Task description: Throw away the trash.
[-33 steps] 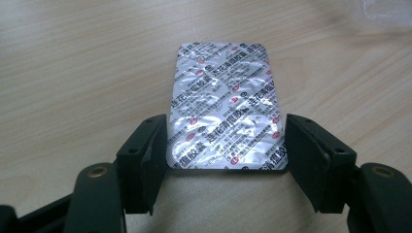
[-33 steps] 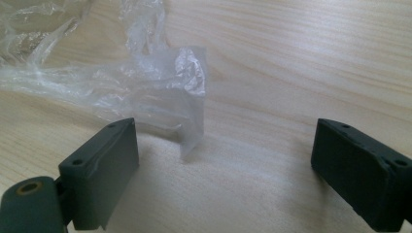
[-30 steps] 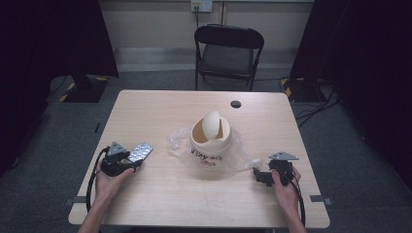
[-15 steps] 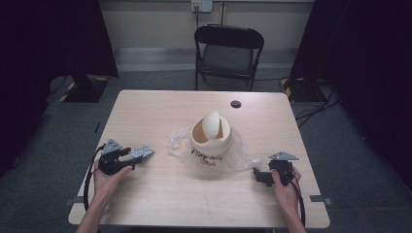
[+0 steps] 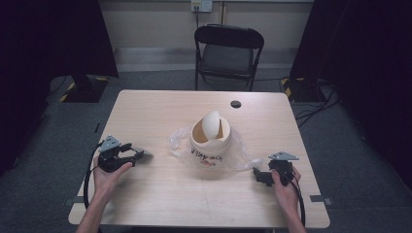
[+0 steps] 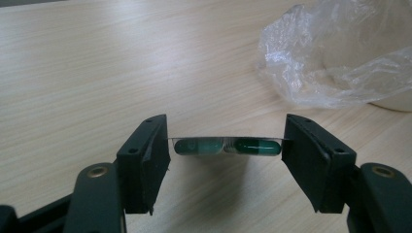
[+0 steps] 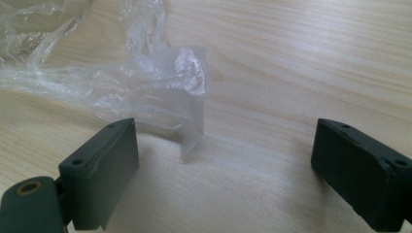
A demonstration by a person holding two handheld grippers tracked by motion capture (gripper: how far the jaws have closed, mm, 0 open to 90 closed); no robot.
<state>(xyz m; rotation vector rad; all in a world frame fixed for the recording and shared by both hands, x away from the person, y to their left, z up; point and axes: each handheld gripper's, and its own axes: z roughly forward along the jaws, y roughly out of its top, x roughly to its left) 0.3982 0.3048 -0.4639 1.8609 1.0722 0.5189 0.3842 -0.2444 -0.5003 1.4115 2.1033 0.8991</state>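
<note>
Pill strip (image 6: 227, 146) pinched edge-on between left gripper (image 6: 226, 155) jaws at lower centre, liable to buckle or slip; right gripper (image 7: 223, 170) spread empty, lower right, could snag plastic bag (image 7: 145, 92) beside bin (image 5: 210, 141).

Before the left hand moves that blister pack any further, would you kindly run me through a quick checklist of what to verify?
1. Blister pack held between the left gripper jaws: ok, both jaws touch its edges.
2. Capsules intact: ok, two green ones show through the clear blister.
3. Bin upright with its swing lid tilted open: ok.
4. Path from pack to bin: ok, bare table lies between, though the plastic bag spreads around the bin's base.
5. Right gripper free: ok, jaws open, holding nothing, with a bag flap standing between them.
6. Grip firmness: cannot tell.
</note>
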